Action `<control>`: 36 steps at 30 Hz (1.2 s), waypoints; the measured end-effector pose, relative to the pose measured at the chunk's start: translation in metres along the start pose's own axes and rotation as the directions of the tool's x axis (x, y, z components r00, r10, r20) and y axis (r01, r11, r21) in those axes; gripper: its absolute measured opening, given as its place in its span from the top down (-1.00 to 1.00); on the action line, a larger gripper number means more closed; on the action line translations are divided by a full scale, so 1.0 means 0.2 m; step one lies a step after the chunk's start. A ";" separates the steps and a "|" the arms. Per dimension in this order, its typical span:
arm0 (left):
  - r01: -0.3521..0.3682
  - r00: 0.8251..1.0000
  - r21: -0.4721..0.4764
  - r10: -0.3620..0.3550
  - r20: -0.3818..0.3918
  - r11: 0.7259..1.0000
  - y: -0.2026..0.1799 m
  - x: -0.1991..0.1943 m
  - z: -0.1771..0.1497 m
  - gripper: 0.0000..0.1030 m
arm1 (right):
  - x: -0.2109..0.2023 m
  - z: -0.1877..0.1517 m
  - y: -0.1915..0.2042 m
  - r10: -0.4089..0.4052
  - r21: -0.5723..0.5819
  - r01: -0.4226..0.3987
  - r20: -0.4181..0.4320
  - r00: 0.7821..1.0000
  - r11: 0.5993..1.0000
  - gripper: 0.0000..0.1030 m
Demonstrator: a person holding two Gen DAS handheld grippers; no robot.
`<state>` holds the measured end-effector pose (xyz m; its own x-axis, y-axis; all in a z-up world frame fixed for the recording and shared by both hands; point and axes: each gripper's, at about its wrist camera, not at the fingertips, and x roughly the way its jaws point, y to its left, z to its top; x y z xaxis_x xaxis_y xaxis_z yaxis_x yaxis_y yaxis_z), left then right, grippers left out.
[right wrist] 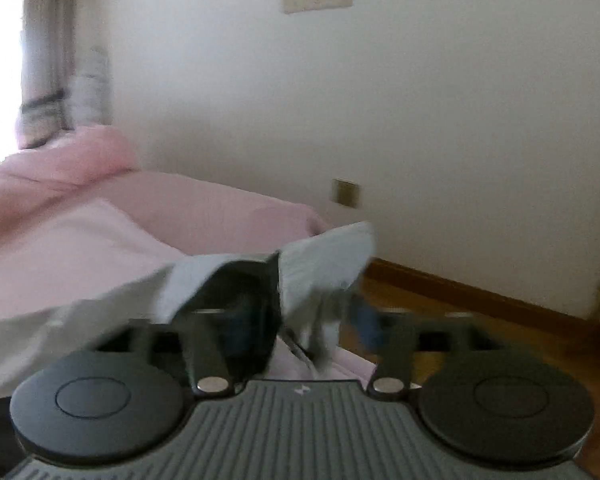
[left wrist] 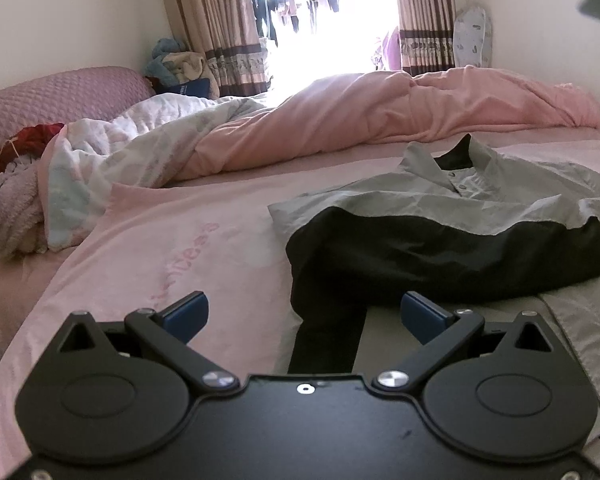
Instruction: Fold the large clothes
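A grey and black collared shirt (left wrist: 440,216) lies spread on the pink bed sheet (left wrist: 160,248), collar toward the far side. A black sleeve (left wrist: 328,332) runs toward my left gripper (left wrist: 304,316), which is open and empty just above it. In the blurred right wrist view my right gripper (right wrist: 304,324) is shut on a grey part of the shirt (right wrist: 324,264), lifted above the bed's edge; a black lining shows in the fold.
A pink duvet (left wrist: 380,120) and a white patterned quilt (left wrist: 120,148) are heaped across the far side of the bed. A pink pillow (left wrist: 60,92) lies at the far left. Curtains (left wrist: 228,32) frame a bright window. Wooden floor (right wrist: 500,320) and a wall lie right of the bed.
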<state>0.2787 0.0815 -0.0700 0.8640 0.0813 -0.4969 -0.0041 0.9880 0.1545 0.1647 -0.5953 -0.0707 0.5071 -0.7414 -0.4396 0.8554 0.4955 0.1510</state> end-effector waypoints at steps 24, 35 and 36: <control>-0.013 1.000 0.019 0.014 -0.018 1.000 -0.03 0.03 0.00 -1.00 | 0.49 -0.33 -0.61 0.544 0.981 -0.102 -0.005 0.839 0.166 -0.51; -0.026 0.999 0.086 0.030 -0.041 0.996 -0.05 0.07 -0.05 -1.00 | 0.56 -0.05 -0.50 0.357 0.830 -0.096 -0.130 0.925 0.550 0.71; -0.026 0.999 0.085 0.030 -0.045 0.996 -0.05 0.08 -0.05 -1.00 | 0.54 -0.05 -0.50 0.365 0.814 -0.122 -0.116 0.924 0.567 0.71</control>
<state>0.2879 0.0744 -0.0880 0.8400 0.1165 -0.5299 0.0162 0.9708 0.2392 0.1336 -0.7210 -0.1423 0.7685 -0.4512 -0.4537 0.5097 0.0029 0.8603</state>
